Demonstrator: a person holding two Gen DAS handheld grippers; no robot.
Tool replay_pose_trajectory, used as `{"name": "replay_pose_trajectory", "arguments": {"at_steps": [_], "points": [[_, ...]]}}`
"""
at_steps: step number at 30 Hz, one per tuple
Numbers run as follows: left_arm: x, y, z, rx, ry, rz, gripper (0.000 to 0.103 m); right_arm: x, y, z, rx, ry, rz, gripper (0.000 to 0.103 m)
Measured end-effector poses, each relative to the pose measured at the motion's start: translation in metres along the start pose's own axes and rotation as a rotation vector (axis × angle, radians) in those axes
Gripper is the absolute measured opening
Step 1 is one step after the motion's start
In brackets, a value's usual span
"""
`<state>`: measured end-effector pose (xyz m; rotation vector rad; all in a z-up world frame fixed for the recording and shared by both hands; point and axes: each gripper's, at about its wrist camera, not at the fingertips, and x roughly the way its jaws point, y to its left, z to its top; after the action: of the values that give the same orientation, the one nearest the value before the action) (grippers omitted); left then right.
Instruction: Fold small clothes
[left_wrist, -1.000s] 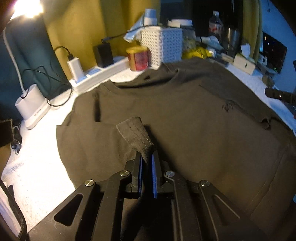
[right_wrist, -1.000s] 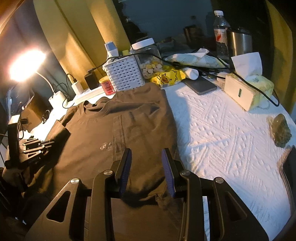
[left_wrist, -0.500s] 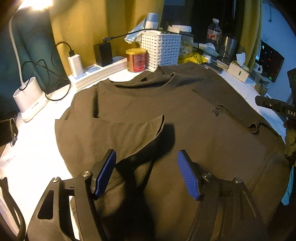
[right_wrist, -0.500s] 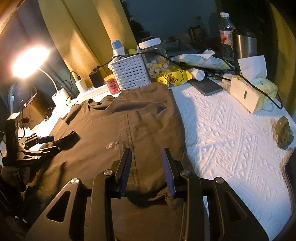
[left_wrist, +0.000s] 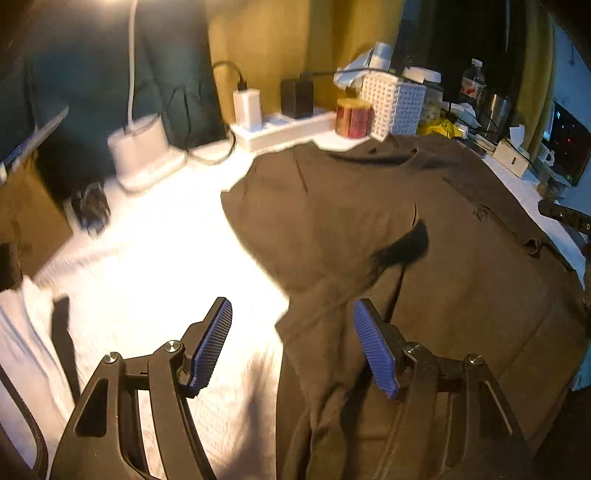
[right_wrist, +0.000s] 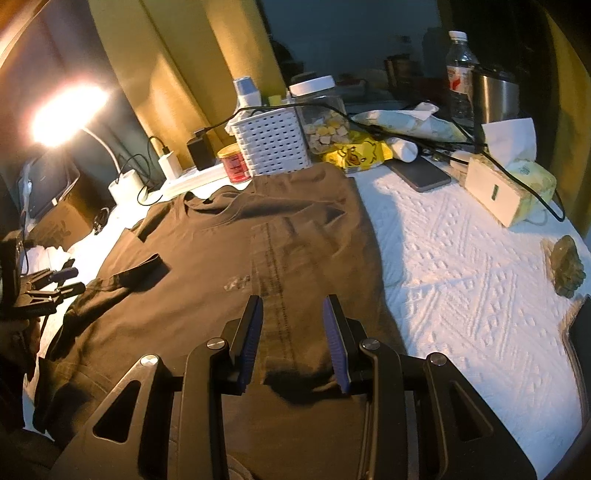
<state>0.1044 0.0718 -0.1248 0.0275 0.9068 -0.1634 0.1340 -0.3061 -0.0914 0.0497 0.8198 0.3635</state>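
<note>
both claws gape, gripping nothing: left claw (left_wrist: 291, 343), right claw (right_wrist: 293, 341), above brown shirt (right_wrist: 229, 266).

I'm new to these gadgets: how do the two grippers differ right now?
The left gripper gapes wide, half over white cloth; the right gripper stands narrower, wholly over the brown shirt. The left sits at the shirt's edge, the right at its folded middle. Both have blue pads and grip nothing.

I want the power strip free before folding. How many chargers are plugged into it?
2: a white charger toward the lamp end and a black charger beside it, nearer the red can. More may be hidden.
</note>
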Motion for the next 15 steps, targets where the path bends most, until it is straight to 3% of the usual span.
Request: {"name": "replay_pose_trajectory", "arguments": {"at_steps": [2,3,6,9,15], "points": [[0.004,0.002,-0.006,-0.014,0.017,-0.027,0.063,0.0,0.004,0.0,-0.006,0.001,0.003,0.036],[0.006,0.002,-0.009,-0.021,0.026,-0.047,0.048,0.0,0.005,0.001,-0.008,0.002,0.003,0.036],[0.009,-0.003,-0.013,-0.017,0.032,-0.064,0.021,-0.001,0.01,0.001,-0.015,0.002,0.004,0.036],[-0.002,-0.012,-0.013,0.014,-0.009,-0.045,0.01,-0.004,0.011,0.001,-0.017,0.001,0.002,0.036],[-0.017,-0.032,-0.005,0.094,-0.057,-0.023,0.009,-0.007,0.011,0.0,-0.016,-0.001,-0.004,0.036]]}}
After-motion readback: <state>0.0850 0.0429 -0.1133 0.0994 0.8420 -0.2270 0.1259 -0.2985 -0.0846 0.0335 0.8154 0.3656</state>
